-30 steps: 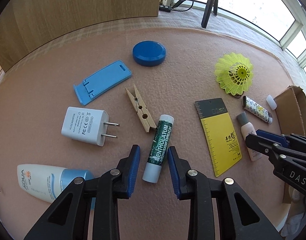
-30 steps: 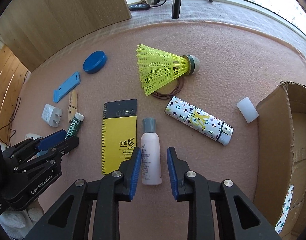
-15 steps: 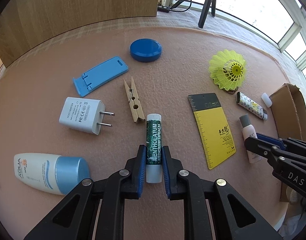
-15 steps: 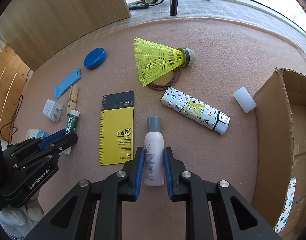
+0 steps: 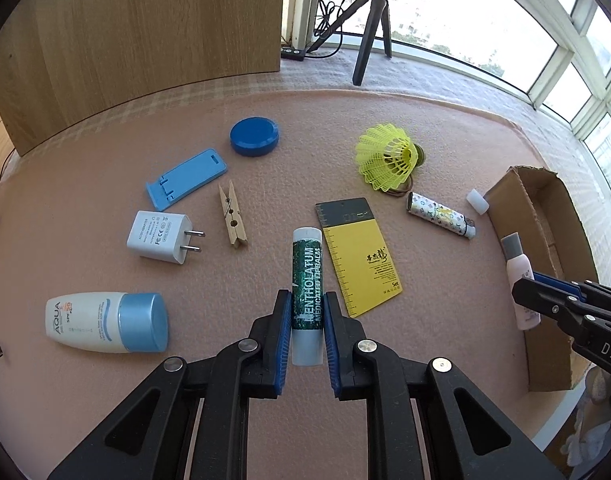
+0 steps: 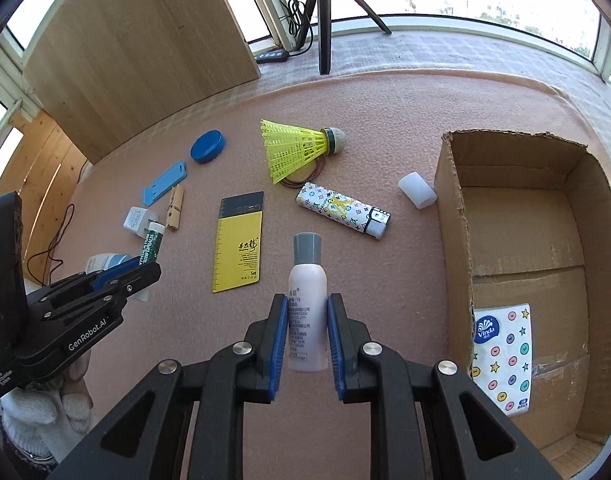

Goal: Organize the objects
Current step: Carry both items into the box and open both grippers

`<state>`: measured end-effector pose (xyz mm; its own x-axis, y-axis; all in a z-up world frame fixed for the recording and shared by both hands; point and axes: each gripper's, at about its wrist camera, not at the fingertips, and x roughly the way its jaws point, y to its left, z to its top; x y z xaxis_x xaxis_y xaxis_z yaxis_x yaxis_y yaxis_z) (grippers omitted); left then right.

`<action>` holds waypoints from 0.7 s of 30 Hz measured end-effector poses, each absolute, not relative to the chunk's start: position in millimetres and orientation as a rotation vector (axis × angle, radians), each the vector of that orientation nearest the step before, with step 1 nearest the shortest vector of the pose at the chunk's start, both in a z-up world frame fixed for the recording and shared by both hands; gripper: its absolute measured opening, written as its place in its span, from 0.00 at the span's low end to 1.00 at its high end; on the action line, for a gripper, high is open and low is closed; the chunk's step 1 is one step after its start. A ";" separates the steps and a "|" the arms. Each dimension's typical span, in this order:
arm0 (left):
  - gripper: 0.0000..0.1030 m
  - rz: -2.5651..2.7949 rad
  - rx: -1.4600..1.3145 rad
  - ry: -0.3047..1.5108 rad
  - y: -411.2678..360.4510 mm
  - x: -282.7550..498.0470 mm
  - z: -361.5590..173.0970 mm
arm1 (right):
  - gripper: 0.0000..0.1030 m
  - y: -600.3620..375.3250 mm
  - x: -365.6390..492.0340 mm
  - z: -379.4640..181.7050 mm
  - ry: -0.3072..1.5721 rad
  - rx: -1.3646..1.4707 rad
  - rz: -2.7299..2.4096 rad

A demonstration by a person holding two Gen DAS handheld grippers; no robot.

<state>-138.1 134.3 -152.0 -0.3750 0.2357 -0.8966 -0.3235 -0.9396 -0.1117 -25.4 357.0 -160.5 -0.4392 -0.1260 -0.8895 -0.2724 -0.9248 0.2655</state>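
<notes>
Lip balm and lotion were both already up off the bench, one per gripper, which makes sense if everything's headed for the cardboard box on the right edge. The left gripper had its fingers nearly closed, pads pinching the lower half of the lip balm stick. Its jaws had just been closing on it, stick between them. Grabbing low on the tube left most of the label and the capped end sticking out past the tips, so the long axis ran straight along the fingers, pointing away toward the far side and tilted down at the bench.

Same deal on the right: the right gripper had its fingers narrowed around the body of the pink lotion bottle, grey cap leading, long axis in line with the fingers, aimed at the far side. Looked like a firm side pinch on both.

The box sat just right of the bottle with a tissue pack already inside, so probably the drop spot. Still lying on the bench: yellow ruler card, shuttlecock, patterned lighter, clothespin, charger, sunscreen bottle.
</notes>
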 end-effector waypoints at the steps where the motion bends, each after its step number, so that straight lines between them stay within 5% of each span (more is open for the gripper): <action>1: 0.16 2.353 -1.499 0.123 139.9 -135.8 -147.8 | 0.17 361.4 -18.8 -155.5 0.577 -1.595 2.531; 21: 0.16 2.165 -1.276 0.231 303.4 -87.9 -109.8 | 0.17 455.8 81.0 -118.6 0.572 -1.410 2.444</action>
